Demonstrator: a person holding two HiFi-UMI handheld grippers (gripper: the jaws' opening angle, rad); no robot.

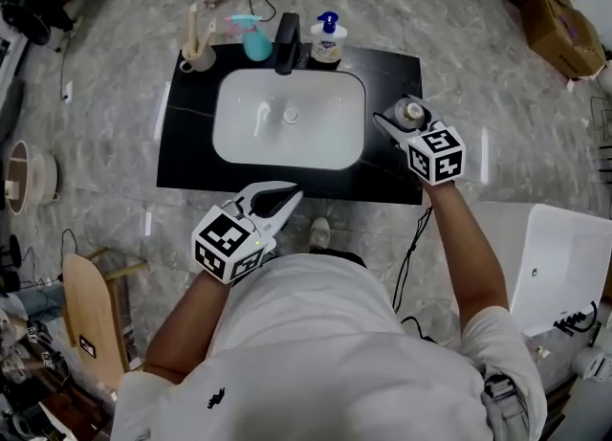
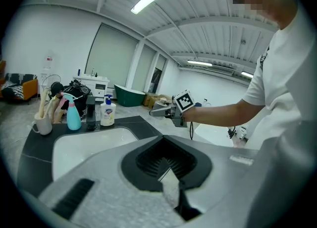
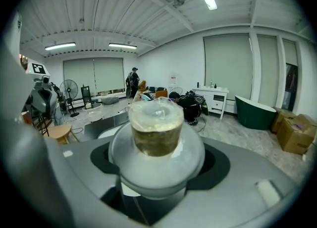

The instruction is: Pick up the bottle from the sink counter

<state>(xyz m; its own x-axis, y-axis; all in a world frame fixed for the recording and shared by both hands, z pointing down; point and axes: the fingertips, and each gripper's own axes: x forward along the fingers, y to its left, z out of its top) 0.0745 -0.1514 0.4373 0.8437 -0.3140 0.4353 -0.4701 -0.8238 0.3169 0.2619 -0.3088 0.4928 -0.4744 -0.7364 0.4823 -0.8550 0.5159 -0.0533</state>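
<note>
A small bottle [image 1: 411, 112] with a clear cap and a pale rounded shoulder sits over the right end of the black sink counter [image 1: 392, 76]. My right gripper [image 1: 397, 123] is shut on it. In the right gripper view the bottle [image 3: 156, 128] fills the middle, with the jaws of that gripper [image 3: 156, 160] pressed to either side of its shoulder. Whether its base touches the counter is hidden. My left gripper [image 1: 285, 197] hovers at the counter's front edge by the basin. In its own view the left gripper [image 2: 166, 170] has its jaws together with nothing between them.
The white basin [image 1: 287, 119] fills the counter's middle. Behind it stand a black faucet [image 1: 287, 42], a teal spray bottle [image 1: 255, 39], a soap pump bottle [image 1: 328, 42] and a cup of brushes [image 1: 197, 52]. A white tub [image 1: 559, 257] is at the right, a wooden stool [image 1: 91, 319] at the left.
</note>
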